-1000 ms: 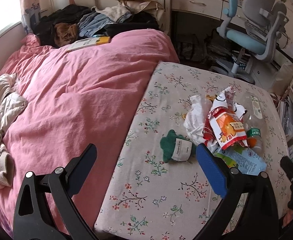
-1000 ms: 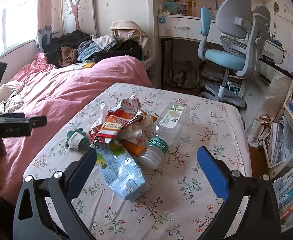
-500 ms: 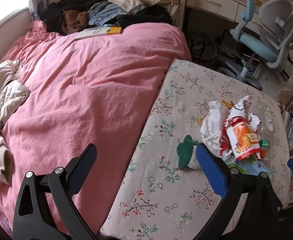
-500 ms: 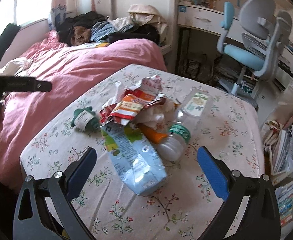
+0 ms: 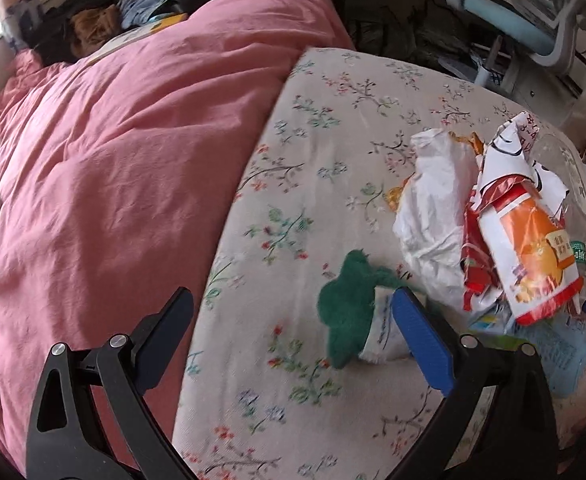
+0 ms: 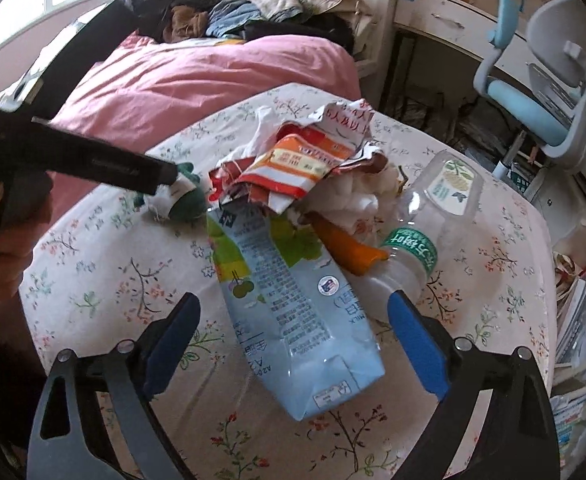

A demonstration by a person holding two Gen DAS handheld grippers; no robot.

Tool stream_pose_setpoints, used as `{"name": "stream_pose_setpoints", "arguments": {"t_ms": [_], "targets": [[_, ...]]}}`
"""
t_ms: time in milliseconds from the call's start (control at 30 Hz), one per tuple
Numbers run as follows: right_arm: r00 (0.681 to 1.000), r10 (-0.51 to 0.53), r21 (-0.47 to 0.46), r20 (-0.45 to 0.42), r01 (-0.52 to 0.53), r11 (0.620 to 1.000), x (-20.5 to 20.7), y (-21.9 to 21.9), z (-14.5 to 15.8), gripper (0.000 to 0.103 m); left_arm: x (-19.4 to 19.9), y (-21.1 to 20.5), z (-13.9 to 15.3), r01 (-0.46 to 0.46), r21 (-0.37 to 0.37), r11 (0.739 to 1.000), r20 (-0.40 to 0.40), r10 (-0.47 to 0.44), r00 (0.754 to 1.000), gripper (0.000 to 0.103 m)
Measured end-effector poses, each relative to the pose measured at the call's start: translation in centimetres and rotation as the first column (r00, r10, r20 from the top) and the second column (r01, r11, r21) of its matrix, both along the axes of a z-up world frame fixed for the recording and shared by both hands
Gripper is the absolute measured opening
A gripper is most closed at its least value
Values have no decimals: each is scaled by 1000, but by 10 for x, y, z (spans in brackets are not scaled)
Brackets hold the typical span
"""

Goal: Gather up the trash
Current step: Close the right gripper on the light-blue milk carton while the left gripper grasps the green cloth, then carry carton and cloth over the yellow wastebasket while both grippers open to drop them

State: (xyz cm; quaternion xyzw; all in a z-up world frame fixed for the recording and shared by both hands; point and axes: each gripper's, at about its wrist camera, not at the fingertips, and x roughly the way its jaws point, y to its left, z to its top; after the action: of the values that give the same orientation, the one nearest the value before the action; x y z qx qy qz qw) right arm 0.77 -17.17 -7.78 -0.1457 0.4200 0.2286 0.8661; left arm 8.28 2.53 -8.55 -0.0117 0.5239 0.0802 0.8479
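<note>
A heap of trash lies on the floral table (image 5: pixel 293 360). It holds a green crumpled item with a white label (image 5: pixel 349 304), a white plastic bag (image 5: pixel 433 216) and an orange-red snack wrapper (image 5: pixel 529 252). My left gripper (image 5: pixel 293 336) is open, its right finger next to the green item. In the right wrist view, a blue milk carton (image 6: pixel 289 304) lies between the open fingers of my right gripper (image 6: pixel 293 344). A clear plastic bottle (image 6: pixel 425 232) and the snack wrapper (image 6: pixel 305 164) lie beyond it. The left gripper (image 6: pixel 149 172) reaches the green item (image 6: pixel 185 200).
A bed with a pink cover (image 5: pixel 113 160) borders the table on the left, with clothes piled at its head (image 6: pixel 233 16). A blue-grey office chair (image 6: pixel 533 112) and a desk stand behind the table. Shelves with books (image 6: pixel 581 340) stand at the right.
Both grippers have moved forward and down toward the trash. The left gripper has closed in on the green item; the milk carton now lies between the right gripper's fingers.
</note>
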Motion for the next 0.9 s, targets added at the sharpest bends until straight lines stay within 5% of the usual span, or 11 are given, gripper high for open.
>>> {"name": "stream_pose_setpoints", "arguments": {"t_ms": [133,300,367,433,500,633,733,900], "targets": [[1000,7,-15,-26,-7,1000,3,0,-8,85,6,-8,-2,15,28,1000,14,-15,1000,96],[997,14,-17,-70,-16,1000,4,1,-16,66,6,-16,-2,54,30,998,16,-54,998,95],[997,19,-7,-75,-19,1000,2,0,-15,64,4,-19,-1,82,16,997,23,-82,996,84],[996,28,-2,-81,-28,1000,-1,0,-13,63,2,-21,0,119,-38,992,24,-118,993,56],[996,35,-2,-87,-36,999,-3,-1,-14,62,-2,-24,2,152,-82,985,27,-150,988,44],[992,28,35,-124,-24,999,-10,-10,-12,62,-12,-25,7,171,-75,982,38,-168,985,33],[989,25,72,-147,-14,997,-21,-17,-9,61,-23,-12,16,153,-156,976,45,-147,988,22],[988,26,78,-150,-14,997,-39,-23,-4,61,-34,-1,16,130,-211,969,38,-125,991,23]]}}
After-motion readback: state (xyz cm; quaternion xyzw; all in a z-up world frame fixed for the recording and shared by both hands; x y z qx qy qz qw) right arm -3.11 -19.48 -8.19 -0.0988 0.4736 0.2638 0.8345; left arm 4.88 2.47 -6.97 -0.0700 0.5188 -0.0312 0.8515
